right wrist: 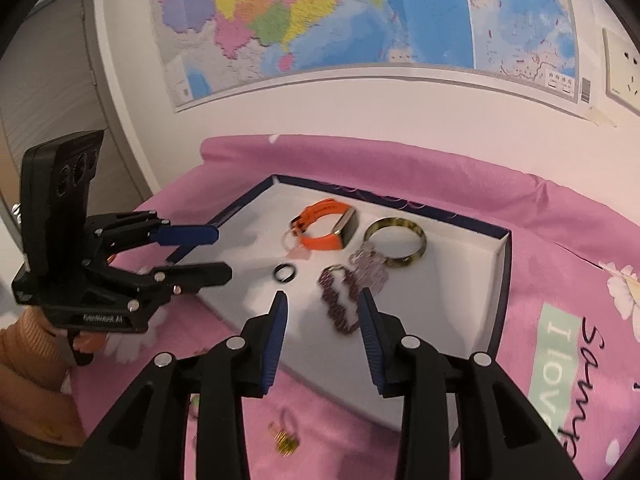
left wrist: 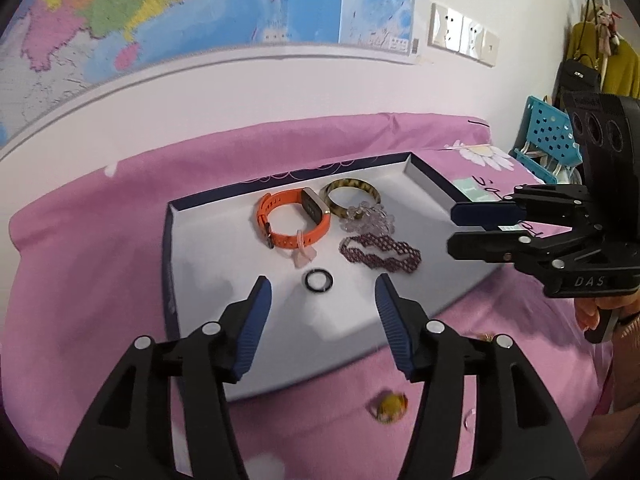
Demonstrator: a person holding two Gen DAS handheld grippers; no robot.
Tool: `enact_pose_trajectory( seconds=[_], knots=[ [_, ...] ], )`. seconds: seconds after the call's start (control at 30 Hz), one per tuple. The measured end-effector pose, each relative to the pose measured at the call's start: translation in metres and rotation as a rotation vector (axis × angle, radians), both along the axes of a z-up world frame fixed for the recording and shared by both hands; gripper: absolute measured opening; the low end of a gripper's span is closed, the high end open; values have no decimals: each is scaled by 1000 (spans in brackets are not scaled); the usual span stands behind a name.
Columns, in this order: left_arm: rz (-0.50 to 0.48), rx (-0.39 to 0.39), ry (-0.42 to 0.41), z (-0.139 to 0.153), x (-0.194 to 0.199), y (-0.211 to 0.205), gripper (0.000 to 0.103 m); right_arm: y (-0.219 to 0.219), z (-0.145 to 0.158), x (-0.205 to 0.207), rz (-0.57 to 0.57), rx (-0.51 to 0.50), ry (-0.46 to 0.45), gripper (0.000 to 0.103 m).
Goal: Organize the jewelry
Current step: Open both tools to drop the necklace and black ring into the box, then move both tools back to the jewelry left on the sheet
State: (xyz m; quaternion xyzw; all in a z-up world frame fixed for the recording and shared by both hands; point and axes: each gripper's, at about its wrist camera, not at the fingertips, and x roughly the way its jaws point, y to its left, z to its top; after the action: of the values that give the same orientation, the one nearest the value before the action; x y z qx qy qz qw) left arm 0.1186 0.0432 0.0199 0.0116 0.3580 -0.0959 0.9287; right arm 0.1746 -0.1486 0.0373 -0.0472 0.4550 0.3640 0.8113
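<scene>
A white tray with a navy rim (left wrist: 167, 248) (right wrist: 505, 280) lies on the pink bedspread. It holds an orange watch (left wrist: 294, 216) (right wrist: 326, 230), a tortoiseshell bangle (left wrist: 352, 183) (right wrist: 394, 222), a clear bead bracelet (left wrist: 368, 218) (right wrist: 370, 270), a purple beaded bracelet (left wrist: 380, 256) (right wrist: 340, 304) and a black ring (left wrist: 306, 280) (right wrist: 277, 272). My left gripper (left wrist: 323, 285) (right wrist: 224, 253) hangs open above the ring with nothing between its fingers. My right gripper (right wrist: 322, 294) (left wrist: 451, 229) is open over the purple bracelet, also holding nothing.
Off the tray, a yellow trinket (left wrist: 390, 406) and a gold piece (right wrist: 284, 442) lie on the bedspread near the front edge. A wall map (right wrist: 360, 20) hangs behind the bed. A blue perforated basket (left wrist: 548, 128) and hanging clothes (left wrist: 616, 64) stand at the right.
</scene>
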Motion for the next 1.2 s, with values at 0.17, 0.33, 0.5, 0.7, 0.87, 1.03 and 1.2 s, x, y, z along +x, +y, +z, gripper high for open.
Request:
enact_pose_trajectory(
  seconds=[0.17,0.33,0.5,0.7,0.87,1.03,1.2],
  knots=[
    [15,7,-20,-1,-26,1,54,-12,0,-23,-11,-9,-4,37],
    [-4,4,-8,-10,-44,-1,56,-19,-13,-40,-17,-32,28,37],
    [-19,1,27,-24,-54,-6,56,-23,-16,-55,-19,-40,44,38],
    [-42,6,46,-31,-61,-11,57,-19,-26,-68,-4,-85,68,38],
    [-63,8,58,-35,-64,-17,57,-15,-33,-74,0,-94,87,37],
    [-72,9,61,-36,-64,-19,57,-13,-36,-76,-2,-99,93,37],
    [-72,1,84,-39,-60,-19,55,-12,-37,-75,-8,-117,95,37]
  ],
)
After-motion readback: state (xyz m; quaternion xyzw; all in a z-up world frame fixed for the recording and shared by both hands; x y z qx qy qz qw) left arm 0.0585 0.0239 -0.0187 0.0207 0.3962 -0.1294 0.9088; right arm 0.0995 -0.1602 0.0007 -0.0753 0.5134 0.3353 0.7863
